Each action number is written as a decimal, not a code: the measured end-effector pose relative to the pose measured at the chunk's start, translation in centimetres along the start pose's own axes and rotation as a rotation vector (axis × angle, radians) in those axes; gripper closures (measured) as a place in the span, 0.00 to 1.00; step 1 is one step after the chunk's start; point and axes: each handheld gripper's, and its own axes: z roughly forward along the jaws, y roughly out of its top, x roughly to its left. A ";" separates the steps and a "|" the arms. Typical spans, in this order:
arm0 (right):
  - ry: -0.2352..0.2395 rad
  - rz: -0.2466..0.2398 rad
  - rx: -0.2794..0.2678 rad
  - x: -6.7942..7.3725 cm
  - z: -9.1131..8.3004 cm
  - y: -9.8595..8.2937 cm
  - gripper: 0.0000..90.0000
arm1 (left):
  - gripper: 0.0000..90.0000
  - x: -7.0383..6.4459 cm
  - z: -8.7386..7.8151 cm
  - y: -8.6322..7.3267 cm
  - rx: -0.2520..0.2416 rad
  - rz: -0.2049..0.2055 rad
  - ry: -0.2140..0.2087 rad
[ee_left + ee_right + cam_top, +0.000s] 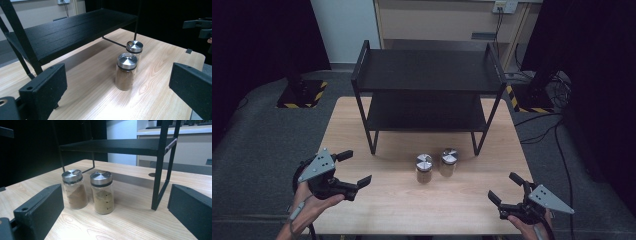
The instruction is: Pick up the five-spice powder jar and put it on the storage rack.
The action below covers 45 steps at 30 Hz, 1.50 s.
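Note:
Two small glass spice jars with silver lids stand side by side on the wooden table [412, 207], just in front of a black two-tier shelf [428, 70]. The left jar [424, 168] [125, 72] [74, 190] holds brown powder. The right jar [448, 162] [134, 48] [102, 192] holds paler powder. My left gripper [358, 167] [117, 85] hovers open at the table's front left, its jaws pointing at the jars from a distance. At the front right, my right gripper [502, 186] [115, 207] is open too, with nothing between its jaws.
The shelf's front right leg [160, 165] stands close to the jars. Both shelf tiers are bare. Dark stands with yellow-striped bases [302, 95] and cables [537, 125] lie on the floor beyond the table. The right gripper [200, 27] is seen far off in the left gripper view.

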 end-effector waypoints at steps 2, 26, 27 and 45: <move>-0.001 -0.001 -0.001 0.0 0.0 0.0 0.01 | 0.00 0.2 0.1 0.2 0.001 0.001 -0.010; -0.005 0.001 -0.001 0.1 -0.1 0.0 0.01 | 0.00 2.0 2.0 1.3 0.037 0.008 -0.062; -0.005 0.002 -0.002 0.1 -0.1 0.0 0.01 | 0.00 2.0 2.1 1.2 0.038 0.007 -0.063; -0.010 0.005 -0.006 0.1 -0.2 -0.1 0.01 | 0.00 2.7 5.2 1.4 0.079 0.010 -0.091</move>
